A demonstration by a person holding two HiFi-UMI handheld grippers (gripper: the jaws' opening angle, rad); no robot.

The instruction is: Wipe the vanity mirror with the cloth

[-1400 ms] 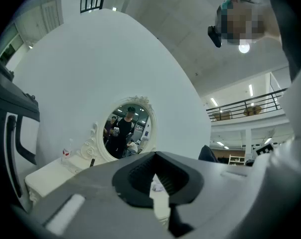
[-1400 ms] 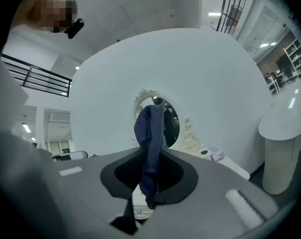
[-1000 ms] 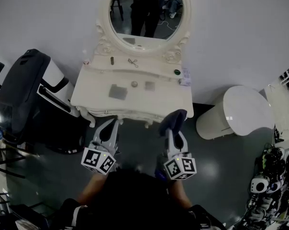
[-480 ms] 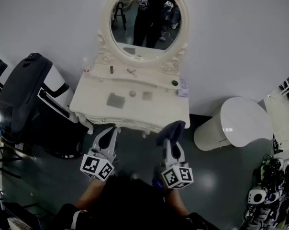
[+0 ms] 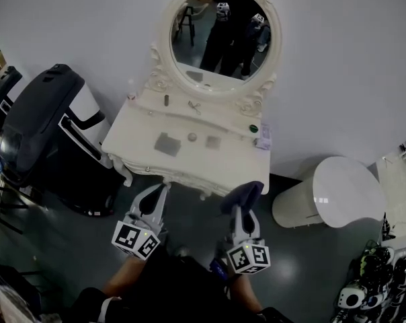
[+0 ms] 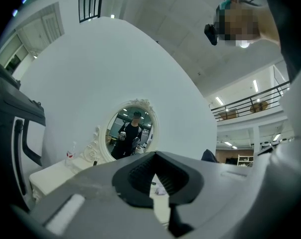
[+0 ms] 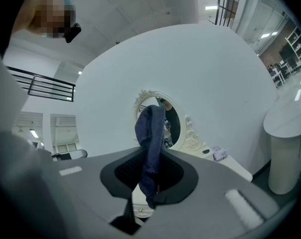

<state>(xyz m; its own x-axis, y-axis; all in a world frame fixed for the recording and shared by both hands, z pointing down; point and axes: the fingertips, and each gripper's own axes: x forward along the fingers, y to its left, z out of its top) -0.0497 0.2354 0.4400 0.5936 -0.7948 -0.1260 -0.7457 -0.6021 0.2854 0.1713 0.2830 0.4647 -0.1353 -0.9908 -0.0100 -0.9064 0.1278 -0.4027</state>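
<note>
The oval vanity mirror point(image 5: 220, 39) in its cream frame stands on the white vanity table point(image 5: 240, 170) against the wall. It reflects the person holding both grippers. My right gripper point(image 5: 241, 200) hovers in front of the table's front edge, shut on a dark blue cloth point(image 5: 242, 192) that sticks up from its jaws. In the right gripper view the cloth point(image 7: 150, 148) hangs between the jaws and covers part of the mirror point(image 7: 171, 126). My left gripper point(image 5: 156, 195) is level with it at the left, shut on nothing. The mirror point(image 6: 130, 133) lies far ahead of it.
A large black-and-white machine point(image 5: 45, 123) stands left of the table. A white round-lidded bin point(image 5: 331, 194) stands to its right. On the tabletop lie a grey pad point(image 5: 167, 144), a small square point(image 5: 213, 142) and other small items. Cluttered shelves point(image 5: 374, 281) fill the lower right.
The head view has shifted, so the mirror and table sit slightly more to the right and lower. Both grippers keep their pose in front of the table, the cloth still held.
</note>
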